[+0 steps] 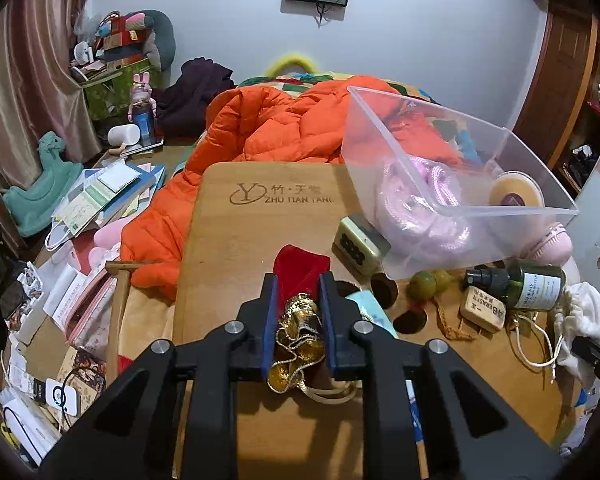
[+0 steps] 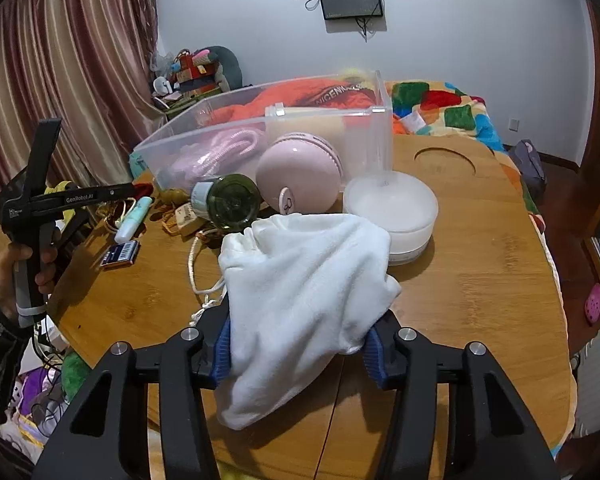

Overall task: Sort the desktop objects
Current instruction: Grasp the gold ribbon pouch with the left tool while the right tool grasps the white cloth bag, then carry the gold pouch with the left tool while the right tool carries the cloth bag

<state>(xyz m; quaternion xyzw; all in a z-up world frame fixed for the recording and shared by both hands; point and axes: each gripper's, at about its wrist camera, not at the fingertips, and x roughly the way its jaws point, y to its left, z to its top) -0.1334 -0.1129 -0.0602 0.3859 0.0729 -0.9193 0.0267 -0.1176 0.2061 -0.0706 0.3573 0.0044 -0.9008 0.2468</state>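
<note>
My left gripper [image 1: 298, 292] is shut on a red and gold drawstring pouch [image 1: 300, 280], held over the bamboo table [image 1: 236, 232]. My right gripper [image 2: 300, 344] is closed on a white fleece drawstring bag [image 2: 304, 280] that fills the gap between its blue pads; the bag also shows in the left wrist view [image 1: 580, 320]. A clear plastic bin [image 1: 440, 184] stands ahead of the left gripper, holding a pink rope [image 1: 428, 204] and a tape roll [image 1: 514, 194]. It also shows in the right wrist view [image 2: 260, 136].
On the table lie a green glass bottle [image 2: 230, 202], a pink round gadget [image 2: 300, 172], a white round dish [image 2: 392, 208], a wooden eraser block [image 1: 482, 308], a green-white box [image 1: 360, 248], two green balls [image 1: 430, 280] and a mint tube [image 2: 134, 218]. An orange jacket [image 1: 260, 132] lies beyond.
</note>
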